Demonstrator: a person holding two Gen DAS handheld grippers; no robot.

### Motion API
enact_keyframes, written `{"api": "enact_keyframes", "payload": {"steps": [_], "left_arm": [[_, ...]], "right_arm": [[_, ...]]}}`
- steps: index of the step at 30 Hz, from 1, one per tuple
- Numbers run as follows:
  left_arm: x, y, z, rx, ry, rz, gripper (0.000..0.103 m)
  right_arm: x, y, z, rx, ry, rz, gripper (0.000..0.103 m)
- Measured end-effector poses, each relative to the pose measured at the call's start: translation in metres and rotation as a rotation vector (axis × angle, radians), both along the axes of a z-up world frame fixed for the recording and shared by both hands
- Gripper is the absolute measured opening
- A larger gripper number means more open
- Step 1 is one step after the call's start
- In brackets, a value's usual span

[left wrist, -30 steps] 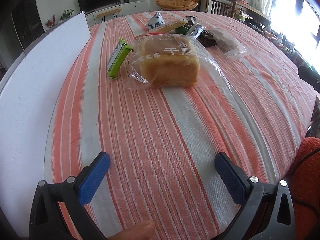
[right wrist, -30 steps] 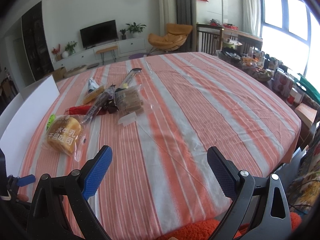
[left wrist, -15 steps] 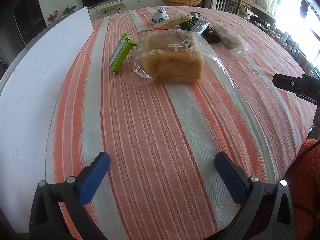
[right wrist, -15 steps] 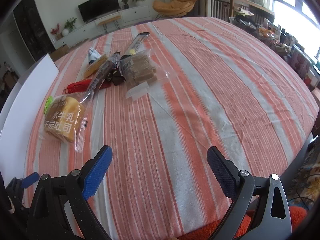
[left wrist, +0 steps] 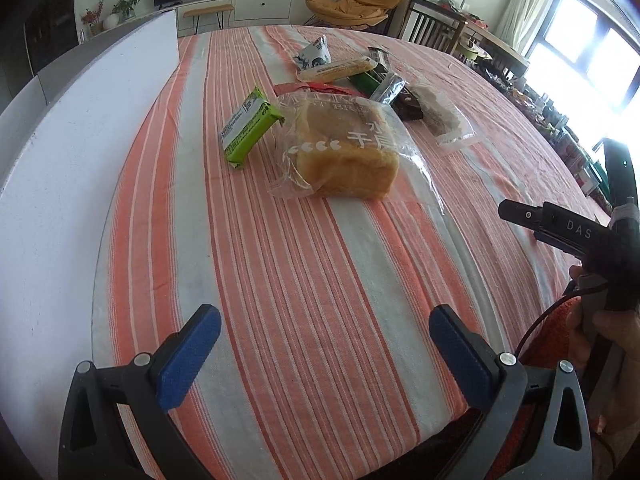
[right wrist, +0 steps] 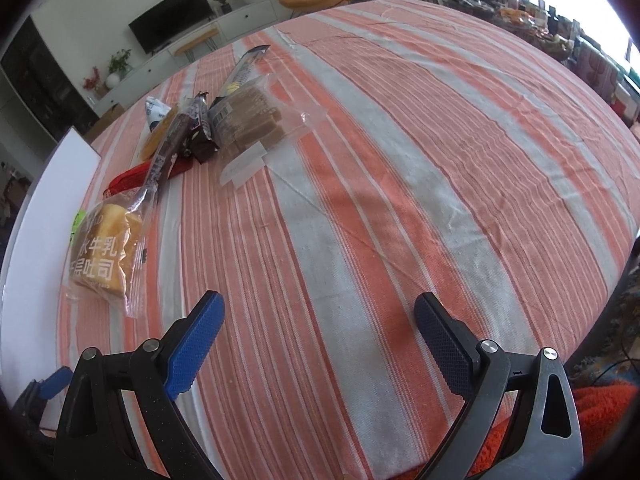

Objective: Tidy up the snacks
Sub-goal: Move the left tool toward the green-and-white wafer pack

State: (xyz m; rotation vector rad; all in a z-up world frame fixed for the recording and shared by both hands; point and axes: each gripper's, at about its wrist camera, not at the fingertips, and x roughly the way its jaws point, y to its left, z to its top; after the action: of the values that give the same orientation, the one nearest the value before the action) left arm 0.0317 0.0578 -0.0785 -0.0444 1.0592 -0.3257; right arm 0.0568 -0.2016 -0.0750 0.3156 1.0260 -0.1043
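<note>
Fingers on left gripper (left wrist: pixel 324 354) & right gripper (right wrist: pixel 316 338) both spread wide, nothing held, low over the striped tablecloth (right wrist: pixel 400 160). Task looks barely begun: snacks lie loose, approx 12 o'clock of left gripper, bagged bread loaf (left wrist: pixel 346 152) nearest, green bar (left wrist: pixel 248 126) just beside at 11, rest of pile (left wrist: pixel 372 76) beyond. No container visible; white board (left wrist: pixel 80 140) at 10.
</note>
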Motion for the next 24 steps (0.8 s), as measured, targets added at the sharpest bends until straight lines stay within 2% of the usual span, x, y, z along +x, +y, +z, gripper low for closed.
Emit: {"api": "enact_keyframes", "payload": {"steps": [4, 9, 13, 18, 19, 21, 22, 24], "left_arm": [[0.013, 0.001, 0.011, -0.050, -0.005, 0.008, 0.103], [0.025, 0.006, 0.020, -0.122, 0.006, 0.032, 0.103], [0.045, 0.002, 0.023, -0.130, 0.010, 0.023, 0.103], [0.072, -0.022, 0.010, -0.152, 0.059, 0.013, 0.103], [0.075, -0.031, 0.009, -0.130, 0.052, 0.014, 0.103], [0.080, -0.049, 0.010, -0.135, 0.020, -0.021, 0.103], [0.081, -0.057, 0.011, -0.167, 0.017, -0.048, 0.103], [0.084, -0.072, 0.013, -0.280, 0.052, -0.131, 0.103]], "right_arm": [[0.002, 0.003, -0.001, -0.012, 0.002, 0.012, 0.097], [0.000, -0.002, -0.001, 0.024, -0.012, 0.007, 0.097], [0.001, -0.001, -0.001, 0.030, -0.013, 0.006, 0.098], [0.000, -0.002, -0.001, 0.036, -0.016, 0.004, 0.098], [0.000, -0.003, 0.000, 0.044, -0.019, 0.002, 0.098], [0.000, -0.004, 0.000, 0.056, -0.024, -0.002, 0.098], [0.000, -0.005, 0.000, 0.059, -0.026, -0.004, 0.098], [-0.001, -0.005, 0.000, 0.060, -0.027, -0.005, 0.097]]}}
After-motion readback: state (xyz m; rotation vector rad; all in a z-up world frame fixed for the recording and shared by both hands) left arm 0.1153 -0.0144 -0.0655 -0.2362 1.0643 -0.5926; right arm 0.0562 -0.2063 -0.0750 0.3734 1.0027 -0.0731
